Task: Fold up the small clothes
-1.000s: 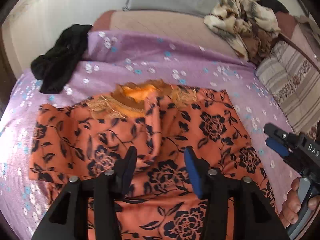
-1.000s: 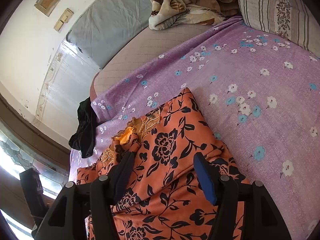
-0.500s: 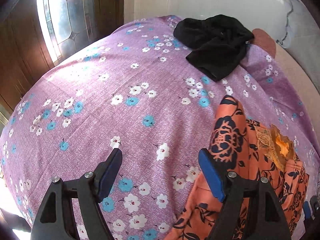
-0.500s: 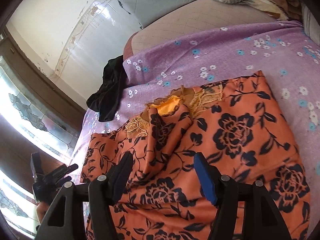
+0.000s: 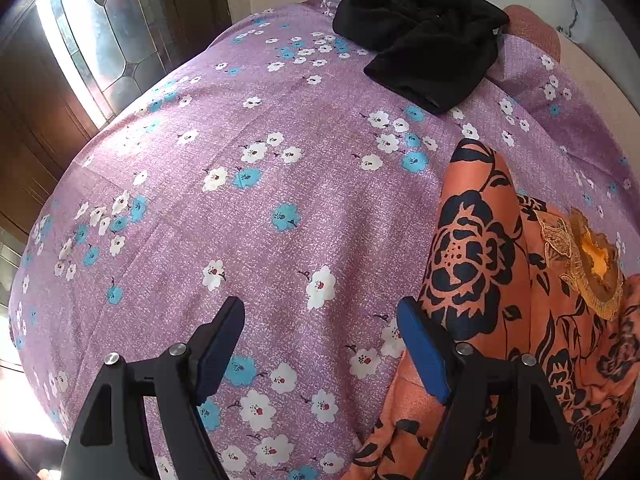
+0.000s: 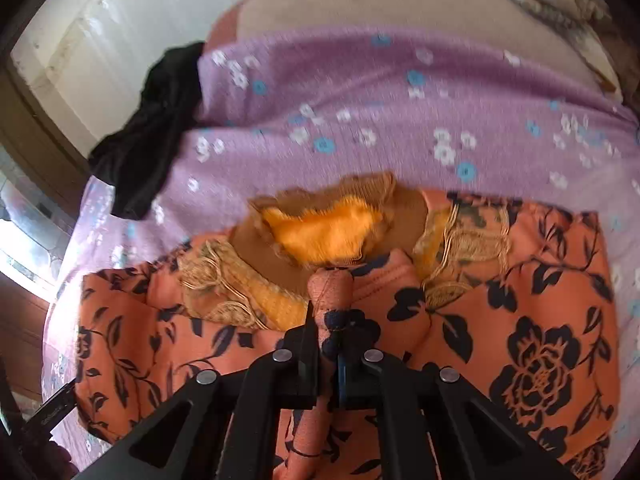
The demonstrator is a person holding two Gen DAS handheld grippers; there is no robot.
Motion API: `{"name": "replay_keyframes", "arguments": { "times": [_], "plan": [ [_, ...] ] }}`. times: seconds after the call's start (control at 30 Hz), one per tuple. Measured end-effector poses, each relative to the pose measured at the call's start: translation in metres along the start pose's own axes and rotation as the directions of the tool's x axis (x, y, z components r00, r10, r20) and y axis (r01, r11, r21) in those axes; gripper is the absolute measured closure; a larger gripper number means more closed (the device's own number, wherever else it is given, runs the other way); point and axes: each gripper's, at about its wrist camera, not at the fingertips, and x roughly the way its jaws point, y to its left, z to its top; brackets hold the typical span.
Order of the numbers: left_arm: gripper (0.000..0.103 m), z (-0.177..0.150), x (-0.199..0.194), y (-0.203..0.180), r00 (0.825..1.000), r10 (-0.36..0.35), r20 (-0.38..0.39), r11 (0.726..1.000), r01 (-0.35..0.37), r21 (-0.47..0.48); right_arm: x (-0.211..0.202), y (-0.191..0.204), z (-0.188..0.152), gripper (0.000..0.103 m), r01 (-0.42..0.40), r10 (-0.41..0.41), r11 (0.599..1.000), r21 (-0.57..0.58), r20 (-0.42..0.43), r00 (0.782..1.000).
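The right gripper (image 6: 328, 344) was clenched on a bunched fold of the orange dress (image 6: 520, 320), its 2 fingers pressed together with the cloth squeezed up between them; the fingertips themselves were buried in the fold and could not be made out. The right view was blurred, so the far bedding read only as soft shapes. Just past the pinch lay the dress's gold lace neckline (image 6: 320, 232), and the rest of the dress spread flat to both sides on the purple sheet (image 6: 360, 92). A black garment (image 6: 152, 132) lay at the sheet's far left edge, apart from the dress. The left gripper (image 5: 320, 320) was released, its jaws wide apart and holding nothing, hovering over bare sheet (image 5: 240, 200). Its right blue pad (image 5: 424, 352) sat just beside the dress's edge (image 5: 480, 260); whether they touched could not be told. The dress was cut off at that view's right and bottom. The black garment (image 5: 428, 52) lay well beyond.
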Motion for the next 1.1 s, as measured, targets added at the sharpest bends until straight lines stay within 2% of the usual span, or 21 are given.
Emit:
{"name": "replay_keyframes", "arguments": {
  "times": [0.07, 0.13, 0.17, 0.2, 0.27, 0.3, 0.37, 0.4, 0.47, 0.5, 0.53, 0.6, 0.7, 0.77, 0.8, 0.87, 1.0, 1.07, 1.1],
  "plan": [
    [0.024, -0.002, -0.001, -0.001, 1.0, 0.004, 0.004, 1.0, -0.004, -0.004, -0.055, -0.005, 0.003, 0.097, -0.069, 0.067, 0.998, 0.004, 0.156, 0.985],
    [0.024, -0.004, -0.001, -0.005, 1.0, 0.001, 0.0, 1.0, -0.001, 0.008, -0.112, -0.024, -0.001, 0.097, -0.194, 0.175, 0.981, 0.031, 0.313, 0.934],
    [0.024, -0.007, -0.001, -0.007, 1.0, 0.004, -0.001, 1.0, -0.004, 0.017, -0.135, -0.037, -0.008, 0.097, -0.204, 0.176, 0.978, 0.034, 0.38, 0.908],
    [0.024, -0.009, -0.001, -0.011, 1.0, 0.008, -0.002, 1.0, -0.008, 0.026, -0.152, -0.051, -0.017, 0.097, -0.175, 0.143, 0.984, 0.037, 0.426, 0.893],
    [0.024, -0.013, 0.0, -0.019, 1.0, 0.016, -0.003, 0.999, -0.015, 0.051, -0.164, -0.085, -0.039, 0.097, -0.115, 0.075, 0.992, 0.06, 0.46, 0.885],
    [0.024, -0.016, -0.001, -0.025, 1.0, 0.019, 0.002, 0.998, -0.019, 0.068, -0.159, -0.109, -0.05, 0.097, -0.116, 0.062, 0.988, 0.098, 0.438, 0.897],
    [0.024, -0.021, -0.004, -0.04, 0.999, 0.025, 0.02, 0.994, -0.027, 0.109, -0.132, -0.158, -0.066, 0.097, -0.111, 0.037, 0.966, 0.232, 0.303, 0.952],
    [0.024, -0.024, -0.006, -0.048, 0.999, 0.026, 0.033, 0.991, -0.03, 0.129, -0.116, -0.179, -0.075, 0.097, -0.1, 0.029, 0.949, 0.3, 0.232, 0.972],
    [0.024, -0.03, -0.013, -0.063, 0.998, 0.019, 0.066, 0.986, -0.029, 0.166, -0.091, -0.206, -0.09, 0.093, -0.069, 0.015, 0.918, 0.391, 0.138, 0.99],
    [0.024, -0.033, -0.018, -0.07, 0.996, 0.008, 0.088, 0.983, -0.024, 0.184, -0.082, -0.212, -0.092, 0.093, -0.027, -0.006, 0.905, 0.424, 0.078, 0.997],
    [0.024, -0.036, -0.023, -0.076, 0.994, -0.004, 0.111, 0.979, -0.019, 0.204, -0.075, -0.214, -0.089, 0.093, -0.01, -0.004, 0.899, 0.437, 0.031, 1.0],
    [0.024, -0.041, -0.033, -0.09, 0.986, -0.018, 0.163, 0.968, -0.024, 0.249, -0.08, -0.213, -0.082, 0.09, 0.003, -0.014, 0.9, 0.435, 0.022, 1.0],
    [0.024, -0.049, -0.039, -0.109, 0.974, -0.007, 0.228, 0.942, -0.071, 0.329, -0.105, -0.214, -0.075, 0.08, 0.074, -0.127, 0.898, 0.434, 0.094, 0.987],
    [0.024, -0.052, -0.035, -0.119, 0.973, 0.012, 0.23, 0.925, -0.098, 0.367, -0.117, -0.22, -0.073, 0.074, 0.117, -0.206, 0.883, 0.455, 0.15, 0.967],
    [0.024, -0.052, -0.032, -0.121, 0.976, 0.019, 0.217, 0.921, -0.101, 0.375, -0.121, -0.223, -0.072, 0.074, 0.113, -0.216, 0.879, 0.463, 0.176, 0.961],
    [0.024, -0.052, -0.025, -0.123, 0.981, 0.033, 0.189, 0.92, -0.104, 0.379, -0.123, -0.223, -0.071, 0.074, 0.07, -0.178, 0.891, 0.448, 0.202, 0.963],
    [0.024, -0.056, -0.018, -0.127, 0.98, 0.063, 0.189, 0.908, -0.135, 0.397, -0.108, -0.203, -0.065, 0.074, -0.059, -0.013, 0.924, 0.378, 0.185, 0.983],
    [0.024, -0.062, -0.009, -0.135, 0.98, 0.094, 0.174, 0.88, -0.164, 0.445, -0.08, -0.196, -0.066, 0.074, -0.096, 0.071, 0.921, 0.378, 0.08, 0.994],
    [0.022, -0.066, -0.007, -0.138, 0.976, 0.106, 0.192, 0.866, -0.186, 0.464, -0.059, -0.197, -0.07, 0.073, -0.074, 0.091, 0.916, 0.395, -0.023, 0.996]
  ]
}}
